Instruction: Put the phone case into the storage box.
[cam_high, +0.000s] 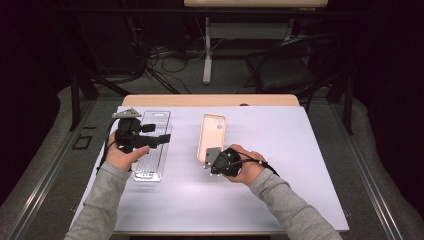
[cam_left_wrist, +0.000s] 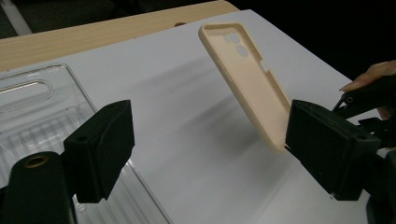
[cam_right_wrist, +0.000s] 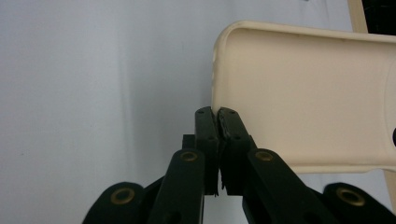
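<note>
No legible text, label, brand, number or sign anywhere in these views.

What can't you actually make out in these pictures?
- Beige soft phone case: its far end runs off the right gripper view's edge.
- Clear ribbed plastic tray: its middle sits under the left gripper in the high view.
- Right gripper: shut jaws cover the case edge they pinch.

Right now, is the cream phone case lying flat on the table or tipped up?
Tipped up. In the left gripper view the phone case slants above the white table, casting a shadow beneath; the right gripper pinches its lower edge, jaws shut on the rim.
</note>
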